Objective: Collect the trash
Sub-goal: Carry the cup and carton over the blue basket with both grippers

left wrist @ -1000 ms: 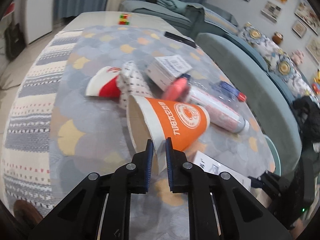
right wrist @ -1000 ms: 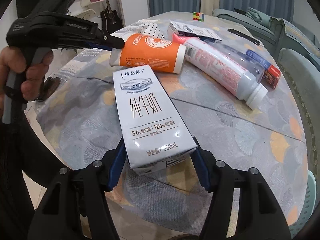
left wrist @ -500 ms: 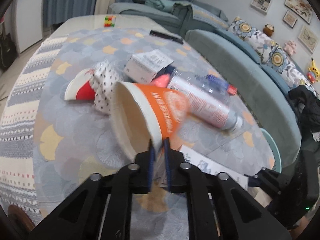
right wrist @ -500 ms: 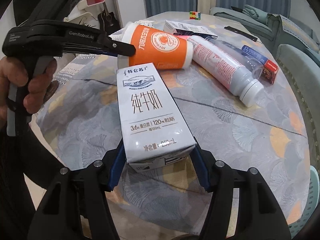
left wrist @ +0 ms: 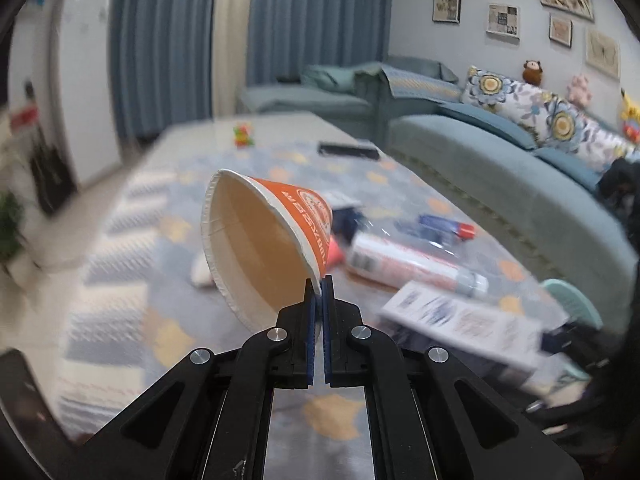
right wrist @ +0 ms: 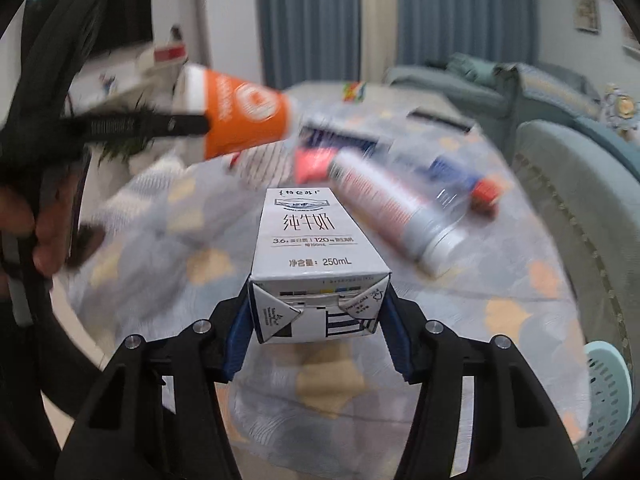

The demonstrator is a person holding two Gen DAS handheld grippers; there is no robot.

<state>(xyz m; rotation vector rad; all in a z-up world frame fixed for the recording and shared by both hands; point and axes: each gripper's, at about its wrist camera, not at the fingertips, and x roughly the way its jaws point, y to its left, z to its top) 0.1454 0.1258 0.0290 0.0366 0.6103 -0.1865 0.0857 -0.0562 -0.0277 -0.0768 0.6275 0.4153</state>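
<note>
1. Blue curtains (left wrist: 172, 48) with a pale centre panel hang along the far wall of a living room.
2. A teal sofa (left wrist: 500, 168) with floral cushions (left wrist: 520, 108) runs beyond the table's right edge.
3. Framed pictures (left wrist: 502, 20) dot the grey wall above it.
4. A patterned cloth covers the table (left wrist: 132, 320).
5. A white door (left wrist: 86, 80) stands left of the curtains.

A patterned table (right wrist: 520, 312) bears a bottle (right wrist: 394, 210) and paper cup (left wrist: 200, 274).
</note>
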